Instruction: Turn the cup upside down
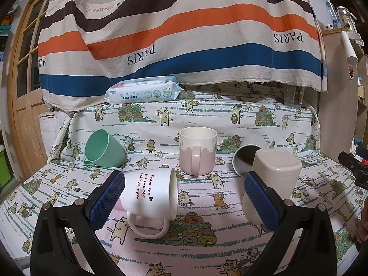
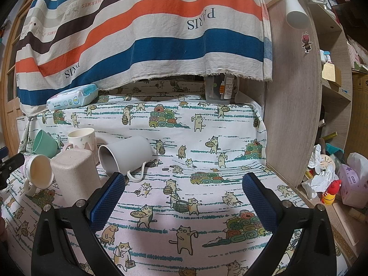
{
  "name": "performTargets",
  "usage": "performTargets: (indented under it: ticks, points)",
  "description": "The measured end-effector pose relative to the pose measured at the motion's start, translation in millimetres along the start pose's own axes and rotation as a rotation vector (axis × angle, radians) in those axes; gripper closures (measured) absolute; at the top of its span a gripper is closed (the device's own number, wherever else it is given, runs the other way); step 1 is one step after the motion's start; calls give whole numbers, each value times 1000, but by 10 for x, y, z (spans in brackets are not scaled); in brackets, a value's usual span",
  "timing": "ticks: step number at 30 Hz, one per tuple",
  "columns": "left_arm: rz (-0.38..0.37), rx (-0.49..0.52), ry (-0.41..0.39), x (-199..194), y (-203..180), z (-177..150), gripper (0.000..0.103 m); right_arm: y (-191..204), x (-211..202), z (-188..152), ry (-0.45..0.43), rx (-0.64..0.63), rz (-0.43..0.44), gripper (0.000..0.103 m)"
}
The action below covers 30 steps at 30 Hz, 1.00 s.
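Note:
Several cups are on the cat-print cloth. A white mug with red writing (image 1: 150, 194) lies on its side, mouth to the right, handle toward me; it also shows in the right wrist view (image 2: 38, 172). A beige square cup (image 1: 274, 174) stands upside down; it also shows in the right wrist view (image 2: 74, 174). A pink-and-white mug (image 1: 197, 150) stands upright. A green cup (image 1: 103, 148) and a grey mug (image 2: 125, 154) lie on their sides. My left gripper (image 1: 184, 195) is open, its left finger beside the white mug. My right gripper (image 2: 184, 197) is open and empty over bare cloth.
A pack of baby wipes (image 1: 143, 89) lies at the back under a striped hanging cloth (image 1: 184, 34). A wooden shelf panel (image 2: 292, 92) bounds the right side, with tissues and toys (image 2: 329, 179) beyond it. A wooden door (image 1: 25, 92) stands at the left.

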<state>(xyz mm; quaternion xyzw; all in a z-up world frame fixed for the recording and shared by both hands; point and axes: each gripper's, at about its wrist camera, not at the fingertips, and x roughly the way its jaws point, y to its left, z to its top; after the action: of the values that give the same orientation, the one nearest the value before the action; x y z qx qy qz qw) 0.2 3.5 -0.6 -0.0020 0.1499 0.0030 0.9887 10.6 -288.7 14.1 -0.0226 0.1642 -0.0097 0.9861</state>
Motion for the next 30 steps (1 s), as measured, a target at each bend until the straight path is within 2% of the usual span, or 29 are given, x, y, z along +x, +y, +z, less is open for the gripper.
performTargets:
  ticks: [30]
  points:
    - [18,-8,-5,-16,50,13,0,-7,-4,0,-1,0,0,0]
